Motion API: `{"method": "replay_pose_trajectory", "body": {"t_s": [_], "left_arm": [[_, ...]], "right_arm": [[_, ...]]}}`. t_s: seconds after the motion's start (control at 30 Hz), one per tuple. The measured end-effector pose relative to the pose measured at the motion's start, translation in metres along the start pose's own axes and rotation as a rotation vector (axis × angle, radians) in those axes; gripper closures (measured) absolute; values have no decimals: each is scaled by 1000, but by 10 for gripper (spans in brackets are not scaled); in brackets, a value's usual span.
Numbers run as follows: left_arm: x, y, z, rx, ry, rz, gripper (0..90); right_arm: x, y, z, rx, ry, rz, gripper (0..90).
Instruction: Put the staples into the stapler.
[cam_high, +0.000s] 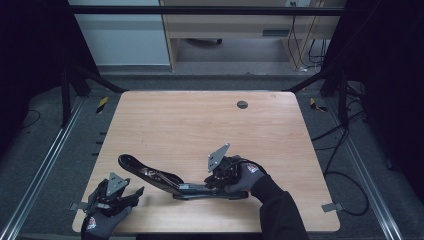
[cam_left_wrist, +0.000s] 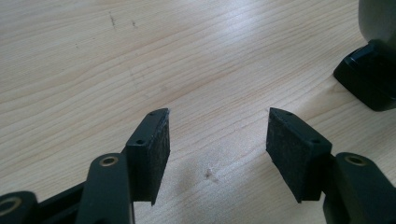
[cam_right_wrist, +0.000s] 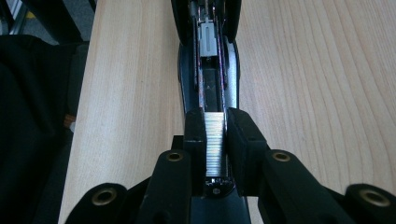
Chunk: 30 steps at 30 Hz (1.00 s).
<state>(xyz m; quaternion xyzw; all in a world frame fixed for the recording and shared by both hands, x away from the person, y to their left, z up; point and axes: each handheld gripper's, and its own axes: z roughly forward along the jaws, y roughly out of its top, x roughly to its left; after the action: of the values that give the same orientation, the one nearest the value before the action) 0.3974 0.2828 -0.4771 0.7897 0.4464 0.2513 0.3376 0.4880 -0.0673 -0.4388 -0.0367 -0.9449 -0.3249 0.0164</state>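
A black stapler (cam_high: 165, 181) lies open near the table's front edge, its lid swung up and back to the left. In the right gripper view its long magazine channel (cam_right_wrist: 210, 84) runs away from me. My right gripper (cam_right_wrist: 215, 135) is shut on a silver strip of staples (cam_right_wrist: 215, 140), held right above the near end of that channel. In the high view this gripper (cam_high: 218, 181) sits at the stapler's right end. My left gripper (cam_left_wrist: 217, 135) stands open over bare wood with nothing between its pads. It rests at the front left (cam_high: 131, 196), just left of the stapler's lid (cam_left_wrist: 369, 79).
The wooden table (cam_high: 200, 125) has a round grommet hole (cam_high: 242, 104) near its far edge. Black frame posts stand at both far corners. Cables (cam_high: 340, 145) lie on the floor to the right, and metal rails run along both sides.
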Motion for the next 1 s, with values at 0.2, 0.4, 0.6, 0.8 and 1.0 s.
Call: {"method": "replay_pose_trajectory", "body": {"t_s": [0.2, 0.4, 0.6, 0.8, 1.0], "left_arm": [[0, 0, 0, 0, 0, 0, 393], [0, 0, 0, 1, 0, 1, 393], [0, 0, 0, 0, 0, -1, 393], [0, 0, 0, 0, 0, -1, 393], [0, 0, 0, 0, 1, -2, 393]], "right_arm": [[-1, 0, 0, 1, -2, -3, 785], [0, -1, -1, 5, -8, -3, 781], [1, -1, 0, 14, -11, 6, 757], [2, 0, -2, 5, -36, 1, 740], [4, 1, -7, -26, -62, 15, 738]]}}
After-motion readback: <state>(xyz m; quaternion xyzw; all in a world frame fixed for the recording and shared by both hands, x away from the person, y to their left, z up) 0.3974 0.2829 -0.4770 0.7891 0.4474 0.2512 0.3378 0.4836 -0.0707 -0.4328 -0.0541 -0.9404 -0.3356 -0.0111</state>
